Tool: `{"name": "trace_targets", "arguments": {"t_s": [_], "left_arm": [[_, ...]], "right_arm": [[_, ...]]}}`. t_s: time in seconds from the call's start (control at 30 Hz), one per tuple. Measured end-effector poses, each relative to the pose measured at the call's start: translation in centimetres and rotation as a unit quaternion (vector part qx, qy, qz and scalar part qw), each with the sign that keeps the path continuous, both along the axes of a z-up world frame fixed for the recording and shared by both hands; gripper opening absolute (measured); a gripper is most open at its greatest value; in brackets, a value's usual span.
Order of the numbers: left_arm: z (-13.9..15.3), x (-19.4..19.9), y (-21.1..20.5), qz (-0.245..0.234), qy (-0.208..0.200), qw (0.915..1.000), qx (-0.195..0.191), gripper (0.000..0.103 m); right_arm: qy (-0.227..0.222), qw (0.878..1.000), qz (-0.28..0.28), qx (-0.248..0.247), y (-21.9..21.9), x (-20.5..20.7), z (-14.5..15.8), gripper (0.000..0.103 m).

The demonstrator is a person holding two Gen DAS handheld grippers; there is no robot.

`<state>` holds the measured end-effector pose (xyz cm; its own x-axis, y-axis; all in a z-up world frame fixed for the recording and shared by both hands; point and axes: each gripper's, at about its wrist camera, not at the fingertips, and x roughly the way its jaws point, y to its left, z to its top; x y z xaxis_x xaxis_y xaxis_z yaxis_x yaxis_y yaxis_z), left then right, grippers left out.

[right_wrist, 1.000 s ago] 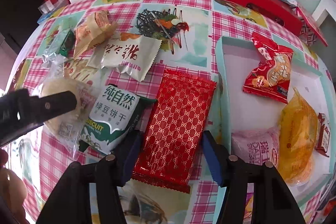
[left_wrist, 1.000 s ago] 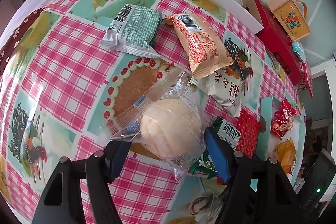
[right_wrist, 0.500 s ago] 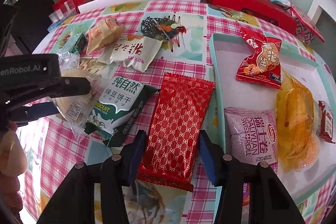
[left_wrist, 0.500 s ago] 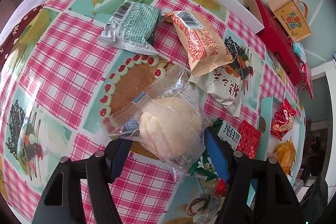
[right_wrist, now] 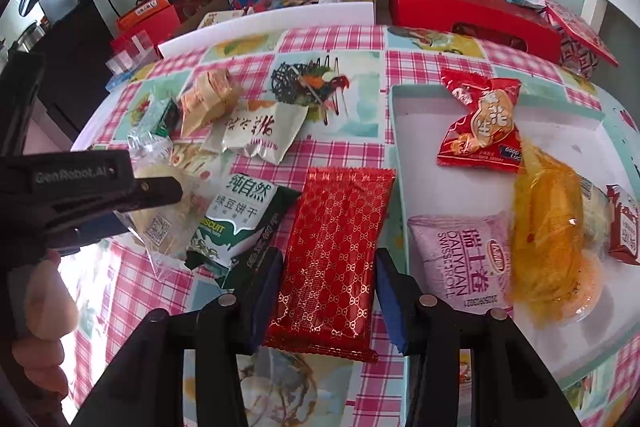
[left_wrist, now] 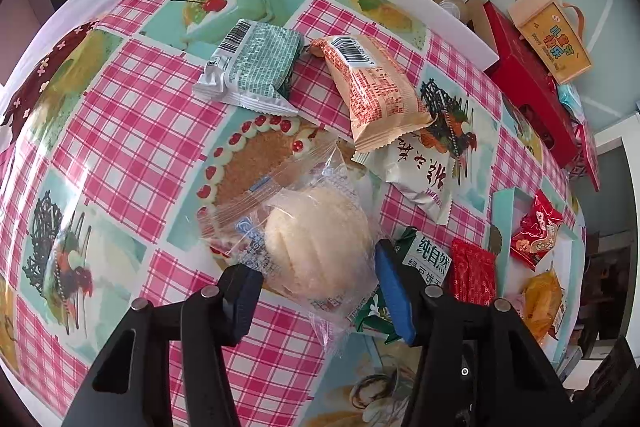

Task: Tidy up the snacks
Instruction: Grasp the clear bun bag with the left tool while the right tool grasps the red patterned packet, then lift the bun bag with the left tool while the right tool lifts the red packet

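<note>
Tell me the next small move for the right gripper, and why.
Probably lift the red packet and carry it right into the tray. The right gripper has just been closing, and its pads now sit against the packet's long edges. The tray beside it already holds snacks, with bare floor near its left wall.

Partly hiding green-and-white biscuit packet (left_wrist: 424, 263) behind right claw pad; cutting off orange-wrapped pastry (left_wrist: 538, 303) at frame edge.
</note>
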<state>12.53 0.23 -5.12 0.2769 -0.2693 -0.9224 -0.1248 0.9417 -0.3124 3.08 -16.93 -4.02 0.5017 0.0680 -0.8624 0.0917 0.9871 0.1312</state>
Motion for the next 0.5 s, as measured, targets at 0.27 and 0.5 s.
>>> {"name": "trace_targets", "arguments": {"t_s": [0.27,0.5], "left_arm": [[0.6,-0.2,0.5,0.006,-0.007,0.9999,0.007,0.055],[0.8,-0.7,1.0,0.012,-0.005,0.9999,0.002,0.054]], "right_arm": [[0.013,1.000,0.008,-0.003,0.0,0.4,-0.6,0.047],[0.019,1.000,0.018,-0.007,0.7,0.8,-1.1,0.049]]}}
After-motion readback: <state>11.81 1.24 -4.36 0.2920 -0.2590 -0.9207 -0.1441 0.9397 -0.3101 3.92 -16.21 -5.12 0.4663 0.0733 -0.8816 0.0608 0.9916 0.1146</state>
